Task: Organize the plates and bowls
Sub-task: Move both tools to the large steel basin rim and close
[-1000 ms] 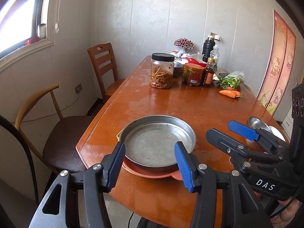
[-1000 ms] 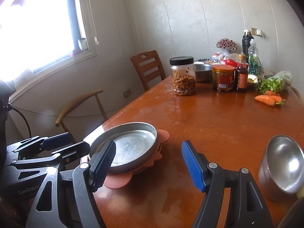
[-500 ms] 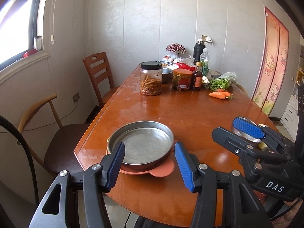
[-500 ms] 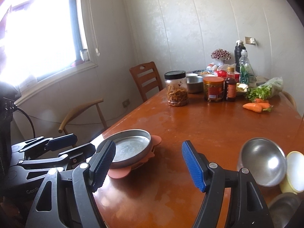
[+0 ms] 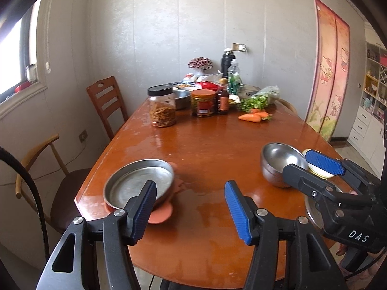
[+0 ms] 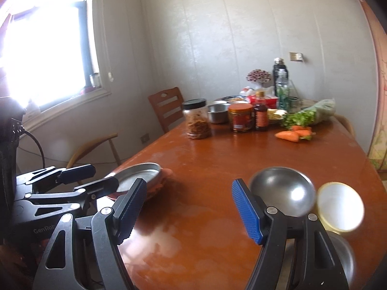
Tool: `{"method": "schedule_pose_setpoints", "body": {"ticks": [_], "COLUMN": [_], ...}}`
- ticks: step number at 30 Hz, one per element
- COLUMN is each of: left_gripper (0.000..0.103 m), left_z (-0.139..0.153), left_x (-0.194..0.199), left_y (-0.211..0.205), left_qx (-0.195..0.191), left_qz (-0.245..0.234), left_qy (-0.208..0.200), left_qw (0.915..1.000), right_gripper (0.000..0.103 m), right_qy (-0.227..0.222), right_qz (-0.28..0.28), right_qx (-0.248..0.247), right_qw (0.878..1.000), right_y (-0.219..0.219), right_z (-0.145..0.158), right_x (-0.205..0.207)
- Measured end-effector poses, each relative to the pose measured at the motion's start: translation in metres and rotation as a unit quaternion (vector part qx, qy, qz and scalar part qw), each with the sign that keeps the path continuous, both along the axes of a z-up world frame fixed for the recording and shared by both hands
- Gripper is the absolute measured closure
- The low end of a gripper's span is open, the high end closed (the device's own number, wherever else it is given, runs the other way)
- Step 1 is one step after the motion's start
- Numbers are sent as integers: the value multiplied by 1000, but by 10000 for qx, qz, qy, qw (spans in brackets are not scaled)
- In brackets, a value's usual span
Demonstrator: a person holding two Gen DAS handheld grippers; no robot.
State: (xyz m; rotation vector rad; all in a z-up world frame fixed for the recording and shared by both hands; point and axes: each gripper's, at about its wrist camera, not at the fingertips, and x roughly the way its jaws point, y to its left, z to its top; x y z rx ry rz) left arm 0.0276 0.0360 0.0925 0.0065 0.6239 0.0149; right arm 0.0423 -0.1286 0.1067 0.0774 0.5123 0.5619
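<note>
Left wrist view.
- Left gripper (image 5: 191,207): over the near table edge, jaws opening, nothing between them.
- Wooden table (image 5: 212,145): bare through its middle.
- Steel plate (image 5: 139,182): near-left corner of the table, resting on an orange plate (image 5: 160,213) whose rim shows beneath it.
- Steel bowl (image 5: 280,163): near-right area, upright, well apart from the steel plate; a cream bowl (image 5: 319,172) just beyond it, mostly hidden by the right gripper (image 5: 312,166).
- Far end of table: black-lidded jar (image 5: 162,106), red-lidded jar (image 5: 203,102), sauce bottle (image 5: 222,99), carrots (image 5: 254,116), greens (image 5: 258,99).

Right wrist view.
- Right gripper (image 6: 188,207): jaws apart, empty, over bare tabletop.
- Steel bowl (image 6: 283,192): just beyond the right finger, touching or nearly touching the cream bowl (image 6: 341,209); blur leaves this unsettled.
- Another steel piece (image 6: 338,261): near-right edge, partly hidden, probably a plate.
- Steel plate (image 6: 139,176): left, behind the left gripper (image 6: 96,176).
- Wooden chair (image 6: 167,107): against the wall.
</note>
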Motion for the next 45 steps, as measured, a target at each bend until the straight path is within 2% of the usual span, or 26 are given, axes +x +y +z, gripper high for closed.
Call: {"method": "schedule_pose_setpoints", "body": {"ticks": [15,24,37,41,45], "left_gripper": [42,42,42,42,42], "left_z": [-20,-39,-79,-87,-95], "left_x": [17,28,46,49,52], "left_y": [-83,-120,-169,-176,-182], "left_qx": [1,-126,-335,-410,-467], "left_qz": [-739,-1095,-1569,-1650,-1756], "left_qy": [345,660,1264,1360,1471], "left_qw": [9967,9917,9789,9760,9723], "right_gripper": [28,28,28,28,33], "right_qy": [90,469,1112,1163,1197], "right_qz": [-1056,-1738,-1480,-1290,-1134], "right_qx": [40,8,-274,-482,-552], "right_qw": [9944,9837,9823,9836,9848], "right_y": [-116,-182,-188,-179,-173], "right_z": [-11,-40,-82,-91,-97], "right_x": [-20,-21,-21,-19,-19]}}
